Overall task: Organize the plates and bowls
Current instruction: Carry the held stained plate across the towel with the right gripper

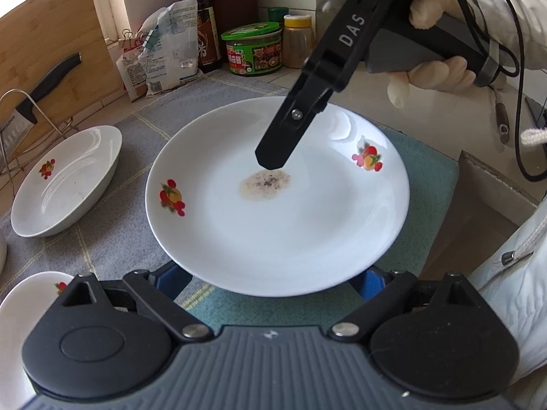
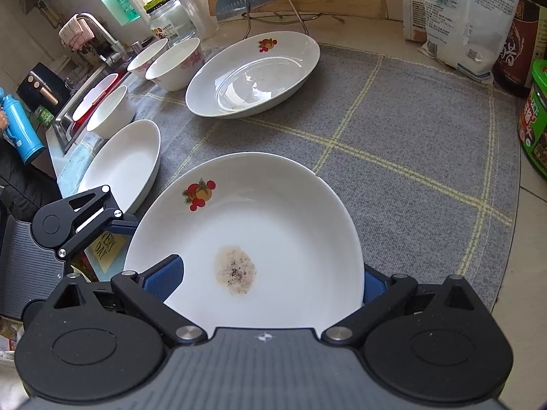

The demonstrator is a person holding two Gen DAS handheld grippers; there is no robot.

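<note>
A white deep plate (image 1: 273, 232) (image 2: 273, 225) with fruit prints and a brownish stain at its centre is over the grey mat and a green cloth (image 1: 427, 177). My left gripper (image 1: 270, 271) is open, and both blue pads disappear under the plate's near rim. It also shows at the left of the right wrist view (image 2: 102, 215). My right gripper (image 2: 270, 273) stands wide across the far rim. One of its fingers (image 1: 277, 143) lies over the plate's inside near the stain. The other pad (image 2: 371, 287) is behind the rim. I cannot tell what bears the plate.
A matching printed plate (image 2: 253, 71) (image 1: 68, 177) lies farther back on the mat (image 2: 410, 136), a plain plate (image 2: 123, 167) to its left. Three bowls (image 2: 174, 63) stand by the sink (image 2: 65, 116). A knife rack, cutting board, bags, bottles and a green-lidded jar (image 1: 253, 48) line the wall.
</note>
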